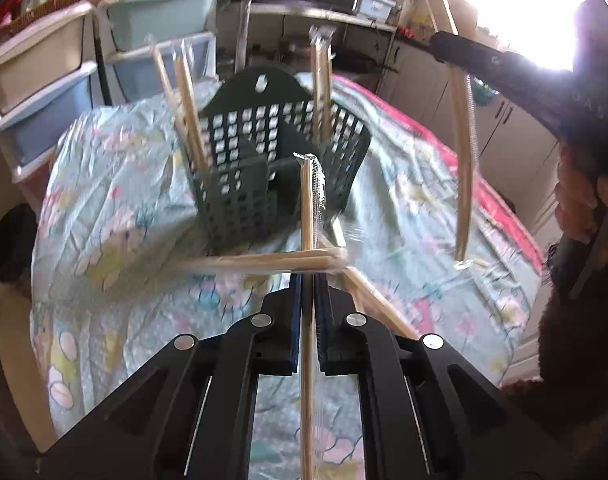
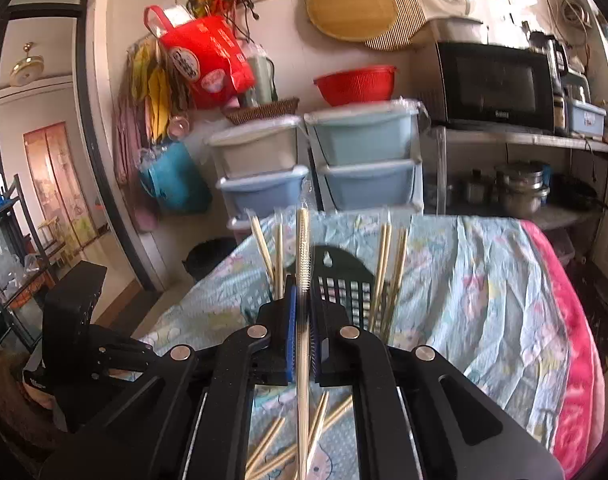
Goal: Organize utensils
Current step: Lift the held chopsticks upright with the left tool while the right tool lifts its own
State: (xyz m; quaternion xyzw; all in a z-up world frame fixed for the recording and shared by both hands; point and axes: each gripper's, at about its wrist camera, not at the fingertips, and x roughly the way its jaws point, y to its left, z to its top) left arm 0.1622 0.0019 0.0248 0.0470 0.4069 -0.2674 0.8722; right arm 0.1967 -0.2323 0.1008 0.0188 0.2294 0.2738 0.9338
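Left wrist view: left gripper (image 1: 307,280) has its fingers (image 1: 282,320) drawn in narrow, pinching a wrapped pair of chopsticks (image 1: 309,216) that runs up between the blue pads and ends in a crinkled wrapper tip in front of the basket. Dark green slotted basket (image 1: 272,160) stands on the floral cloth of the worktop (image 1: 116,184). At its left side, bare chopsticks (image 1: 188,108) lean out of a compartment; a wrapped pair (image 1: 321,80) stands at the right rear. Loose chopsticks (image 1: 264,261) lie crosswise on the cloth just ahead of the fingertips, blurred. Further right, a second wrapped pair (image 1: 464,168) hangs from the other gripper's dark finger (image 1: 484,56); its upper end is lost in window glare. A hand at the far right edge is partly cut off.

Right wrist view: right gripper (image 2: 302,292) has its fingers (image 2: 284,332) closed to a narrow gap around its wrapped pair (image 2: 303,248), held nearly upright. The basket (image 2: 344,280) sits behind the fingers, mostly hidden; only its arched back and some slots show. Which compartments the standing sticks occupy cannot be told here. More loose chopsticks (image 2: 320,420) lie on the cloth under the gripper, partly covered by its frame.
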